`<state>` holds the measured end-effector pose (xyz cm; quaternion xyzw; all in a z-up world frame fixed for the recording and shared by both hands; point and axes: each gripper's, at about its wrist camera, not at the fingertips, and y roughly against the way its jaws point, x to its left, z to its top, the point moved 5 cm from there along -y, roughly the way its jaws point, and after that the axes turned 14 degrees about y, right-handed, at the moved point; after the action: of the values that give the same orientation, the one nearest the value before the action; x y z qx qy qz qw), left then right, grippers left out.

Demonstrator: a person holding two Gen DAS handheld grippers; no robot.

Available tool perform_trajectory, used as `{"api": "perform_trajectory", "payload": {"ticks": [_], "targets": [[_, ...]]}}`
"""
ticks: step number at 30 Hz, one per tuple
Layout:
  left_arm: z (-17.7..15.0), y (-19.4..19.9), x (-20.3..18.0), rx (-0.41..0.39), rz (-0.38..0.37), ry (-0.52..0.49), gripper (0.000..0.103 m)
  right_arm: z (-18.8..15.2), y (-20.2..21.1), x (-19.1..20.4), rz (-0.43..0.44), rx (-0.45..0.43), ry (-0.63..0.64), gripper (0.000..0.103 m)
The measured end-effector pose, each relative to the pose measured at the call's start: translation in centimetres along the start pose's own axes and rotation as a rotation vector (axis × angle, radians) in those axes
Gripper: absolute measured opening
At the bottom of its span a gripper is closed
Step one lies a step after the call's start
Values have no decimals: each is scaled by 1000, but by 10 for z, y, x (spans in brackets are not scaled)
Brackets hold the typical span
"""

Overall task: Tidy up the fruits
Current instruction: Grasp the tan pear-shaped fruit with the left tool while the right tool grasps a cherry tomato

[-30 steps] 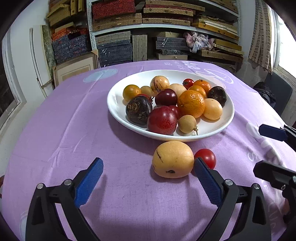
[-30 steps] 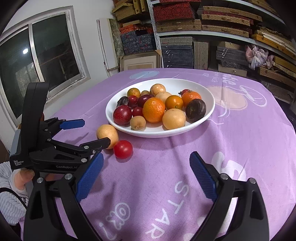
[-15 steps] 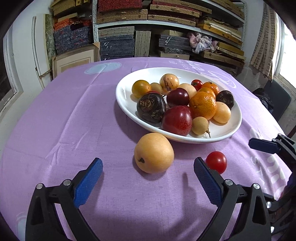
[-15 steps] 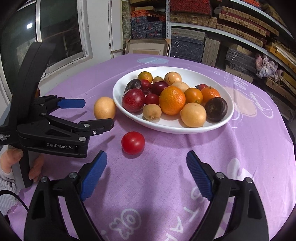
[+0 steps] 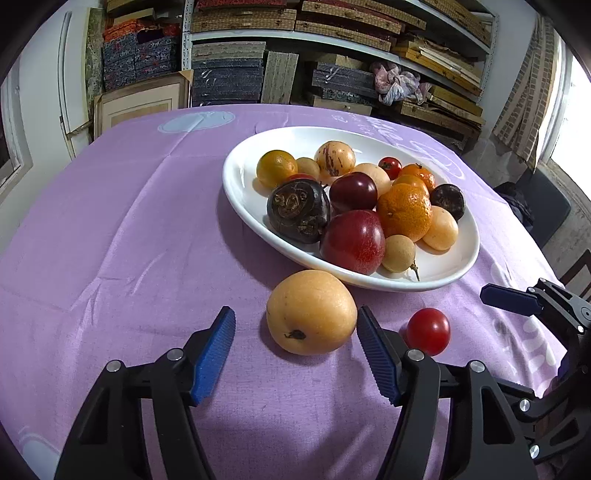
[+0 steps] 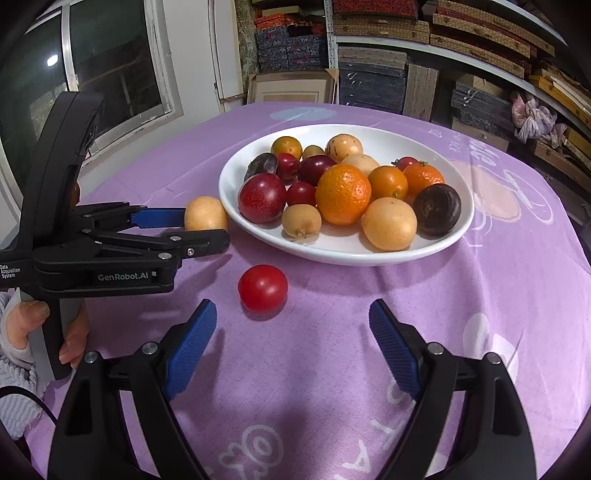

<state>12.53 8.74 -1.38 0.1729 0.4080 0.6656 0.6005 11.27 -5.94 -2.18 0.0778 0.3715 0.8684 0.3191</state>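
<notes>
A round, pale yellow-orange fruit with a small dark stem scar lay on the purple tablecloth, just in front of the near rim of the wide white oval ceramic bowl. It sat between the blue ribbed pads of the left gripper, whose jaws were closing around it. The right pad looked to be at the fruit's side, though contact could not be confirmed, and a clear gap remained at the left pad, so nothing was gripped.

Just beside it lay a small, glossy red cherry tomato, also loose on the cloth. The right gripper hung near it with jaws spread wide and empty, the tomato just ahead of its pads.

The bowl held a heap of mixed fruit: oranges, dark red plums, wrinkled dark purple fruits, pale yellow ones and small tomatoes. A person's hand in a pale ribbed sleeve gripped the left tool's handle. Shelves of stacked boxes stood behind the table.
</notes>
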Motion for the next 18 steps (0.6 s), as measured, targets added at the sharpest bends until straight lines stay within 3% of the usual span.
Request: {"api": "perform_trajectory", "payload": {"ticks": [2, 4, 5, 12, 18], "targets": [[-1, 0, -2, -3, 9, -17, 65, 2, -2, 4, -3, 5, 18, 83], [-2, 1, -6, -5, -14, -34, 48, 4, -4, 6, -6, 9, 31, 83], [-2, 1, -6, -6, -11, -38, 47, 5, -5, 7, -8, 11, 35, 83], [-1, 5, -4, -18, -35, -20, 47, 12, -14, 7, -6, 17, 36, 83], [-1, 6, -6, -28, -22, -24, 47, 16, -20, 11, 6, 28, 58, 71]]}}
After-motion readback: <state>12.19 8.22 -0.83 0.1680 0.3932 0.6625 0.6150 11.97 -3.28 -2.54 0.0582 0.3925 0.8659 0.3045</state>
